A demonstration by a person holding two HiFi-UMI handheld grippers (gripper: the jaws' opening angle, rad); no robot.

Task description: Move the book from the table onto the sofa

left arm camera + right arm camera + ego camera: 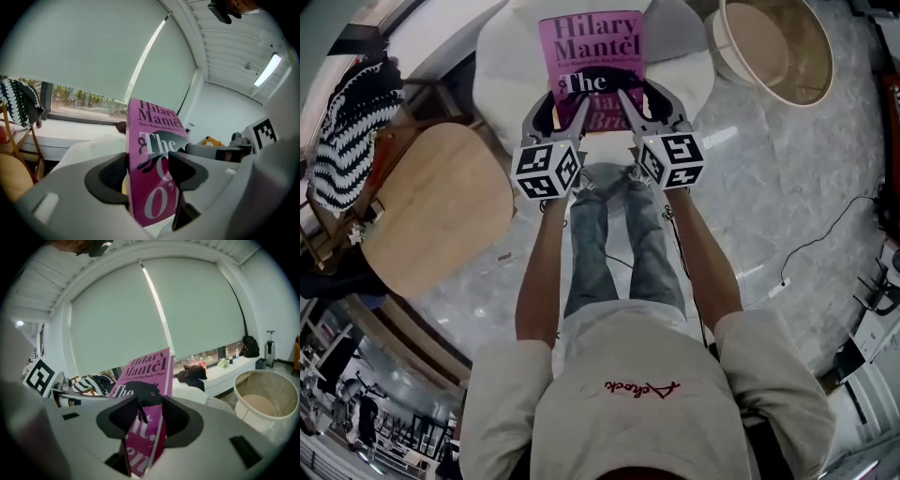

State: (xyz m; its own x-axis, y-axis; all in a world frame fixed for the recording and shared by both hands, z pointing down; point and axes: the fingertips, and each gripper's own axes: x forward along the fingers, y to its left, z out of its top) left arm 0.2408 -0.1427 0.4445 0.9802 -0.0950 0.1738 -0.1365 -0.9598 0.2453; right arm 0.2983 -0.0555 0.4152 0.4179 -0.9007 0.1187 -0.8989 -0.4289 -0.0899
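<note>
A pink paperback book [591,47] is held by its lower part between both grippers, over a white cushioned sofa seat [502,66]. My left gripper [570,94] grips the book's lower left edge, and my right gripper [644,94] grips its lower right edge. In the left gripper view the book [154,136] stands upright between the dark pads of that gripper [147,168]. The right gripper view shows the book [145,369] edge-on and clamped in that gripper [150,416]. The book's bottom edge is hidden behind the jaws.
A round wooden table [431,206] stands at the left, next to a chair draped with a black-and-white striped cloth [342,131]. A round beige tub [778,47] sits at the upper right. A cable [825,234] runs over the marble floor at the right.
</note>
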